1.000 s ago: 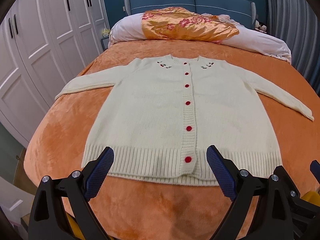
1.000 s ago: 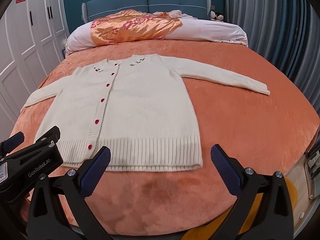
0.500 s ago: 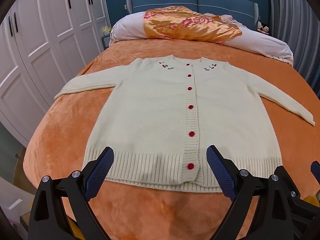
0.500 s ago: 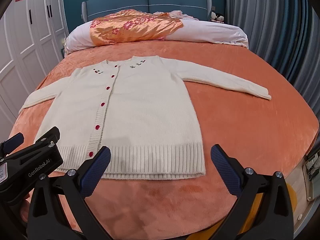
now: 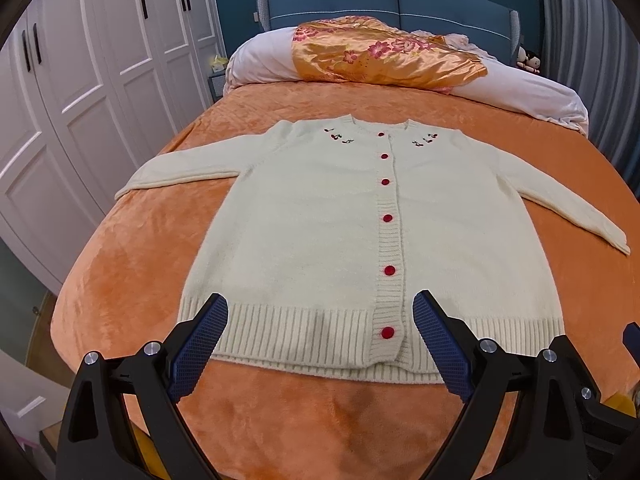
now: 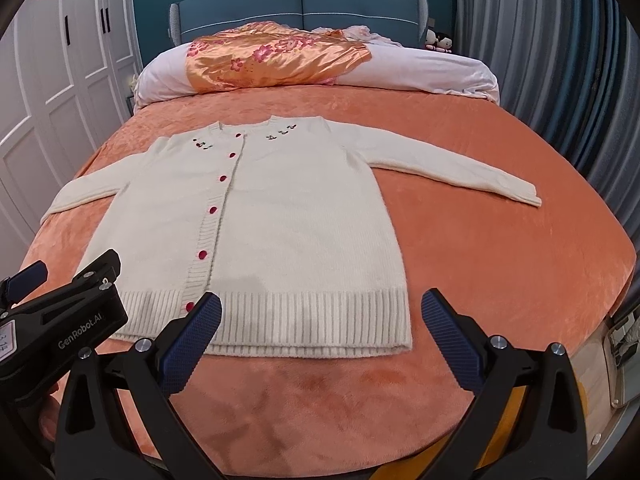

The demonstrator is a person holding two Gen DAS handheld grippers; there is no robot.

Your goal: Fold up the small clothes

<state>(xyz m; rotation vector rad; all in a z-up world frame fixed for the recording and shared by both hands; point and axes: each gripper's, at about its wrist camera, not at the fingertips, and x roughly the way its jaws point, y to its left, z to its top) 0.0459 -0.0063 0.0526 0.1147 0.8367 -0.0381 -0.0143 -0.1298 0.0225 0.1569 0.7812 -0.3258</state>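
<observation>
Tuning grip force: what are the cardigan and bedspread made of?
Cardigan: looks like soft cream knit, matte and slightly fuzzy, with ribbed hem and placket; fibre unclear. Bedspread: looks like orange plush fleece or velvet, with a short pile showing sheen and brush marks.

Orange bedspread, pillow (satin), wardrobe

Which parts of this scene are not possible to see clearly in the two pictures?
- Back of the cream knitted cardigan with red buttons: hidden, it lies face up on the orange plush bedspread.
- Hem corner: left wrist view, covered by a blue padded finger.
- Small dolls by the headboard: too small.
- Right gripper: handle cut off below.
</observation>
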